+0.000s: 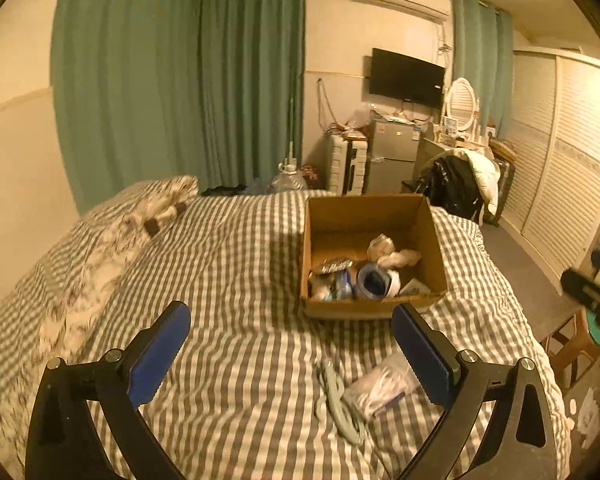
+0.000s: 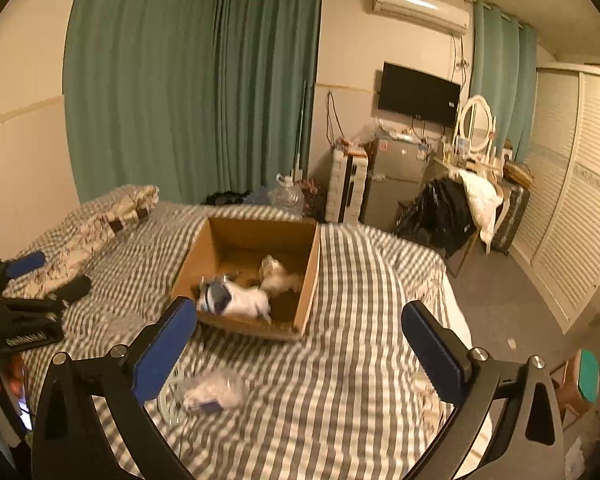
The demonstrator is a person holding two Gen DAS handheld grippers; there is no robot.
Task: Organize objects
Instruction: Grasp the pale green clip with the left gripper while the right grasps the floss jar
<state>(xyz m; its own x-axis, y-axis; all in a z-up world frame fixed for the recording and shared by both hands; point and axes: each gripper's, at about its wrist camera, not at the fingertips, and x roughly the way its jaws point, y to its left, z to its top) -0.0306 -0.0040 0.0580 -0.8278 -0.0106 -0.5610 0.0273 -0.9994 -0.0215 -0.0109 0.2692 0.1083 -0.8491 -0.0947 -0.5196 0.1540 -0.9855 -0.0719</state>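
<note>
A brown cardboard box (image 1: 434, 240) (image 2: 310, 280) stands open on the striped bed and holds several small items, among them a white and blue pouch (image 1: 376, 282) (image 2: 236, 298). A clear plastic bag of white things (image 1: 382, 386) (image 2: 214, 394) and a pale coiled cable (image 1: 338, 400) lie on the bed in front of the box. My left gripper (image 1: 292, 340) is open and empty above the bed, short of the box. My right gripper (image 2: 300, 336) is open and empty, with the bag below its left finger.
A grey-and-white striped bed (image 1: 236, 264) fills the foreground, with a patterned pillow (image 1: 112, 240) at its left. A chair with dark clothes (image 1: 456, 184), a small fridge (image 1: 392, 156) and a louvred wardrobe (image 1: 568, 168) stand beyond. A stool (image 2: 580, 380) stands at the bed's right.
</note>
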